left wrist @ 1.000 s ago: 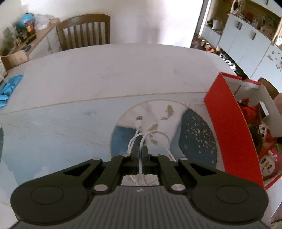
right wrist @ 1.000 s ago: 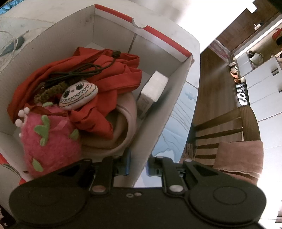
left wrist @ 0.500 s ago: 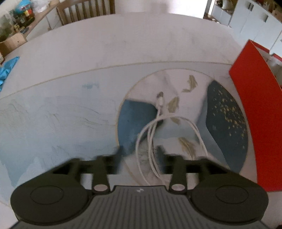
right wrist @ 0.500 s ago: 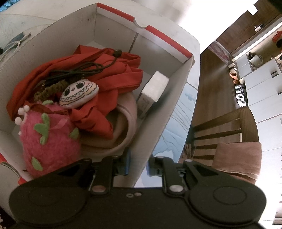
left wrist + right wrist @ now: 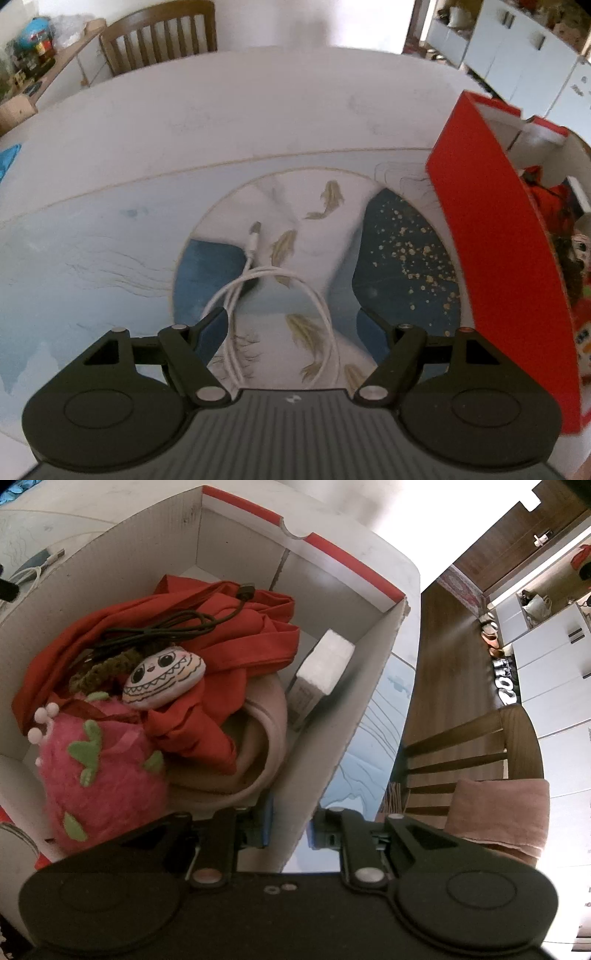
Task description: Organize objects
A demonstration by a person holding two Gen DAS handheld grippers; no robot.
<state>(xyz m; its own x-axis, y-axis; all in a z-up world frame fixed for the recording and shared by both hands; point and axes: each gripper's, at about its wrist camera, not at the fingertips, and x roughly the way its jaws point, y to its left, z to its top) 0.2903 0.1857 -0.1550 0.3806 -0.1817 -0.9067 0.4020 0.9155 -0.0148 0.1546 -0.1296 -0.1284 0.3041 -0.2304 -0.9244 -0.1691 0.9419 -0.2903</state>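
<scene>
left gripper (image 5: pixel 291 325) jaws have just been opening, wide over cable (image 5: pixel 236 295); close on bunched strands. right gripper (image 5: pixel 288 829) pinches box (image 5: pixel 343 738) wall; keep steady.

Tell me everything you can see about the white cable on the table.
The white cable is thin and looks like smooth plastic, lying loosely coiled in a few loops flat on the table. One end runs out straight to a small silver plug. It rests on the round fish picture, left of the red box. The left gripper hangs over its near loops, jaws just opened wide, not gripping it.
</scene>
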